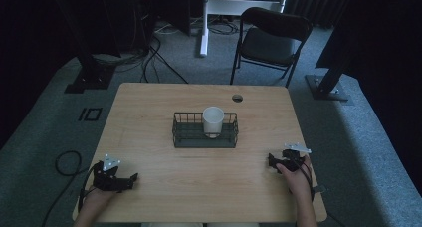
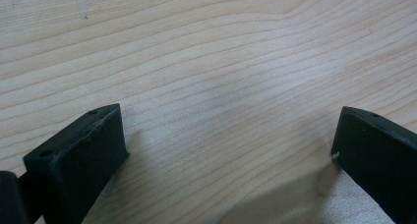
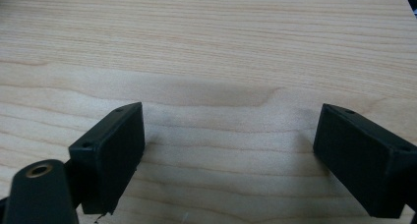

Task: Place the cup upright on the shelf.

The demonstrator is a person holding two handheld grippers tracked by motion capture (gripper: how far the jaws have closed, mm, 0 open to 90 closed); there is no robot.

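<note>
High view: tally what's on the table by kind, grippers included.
White cup: 1, standing in the basket
Black wire basket: 1
Grippers: 2, left gripper and right gripper, both open on the table
Total: 4

Left gripper (image 1: 130, 179), right gripper (image 1: 271, 161): jaws apart.

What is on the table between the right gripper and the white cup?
Bare wood, then the near wall of the black wire basket. The white cup stands inside it, up and left of the right gripper in the high view.
</note>
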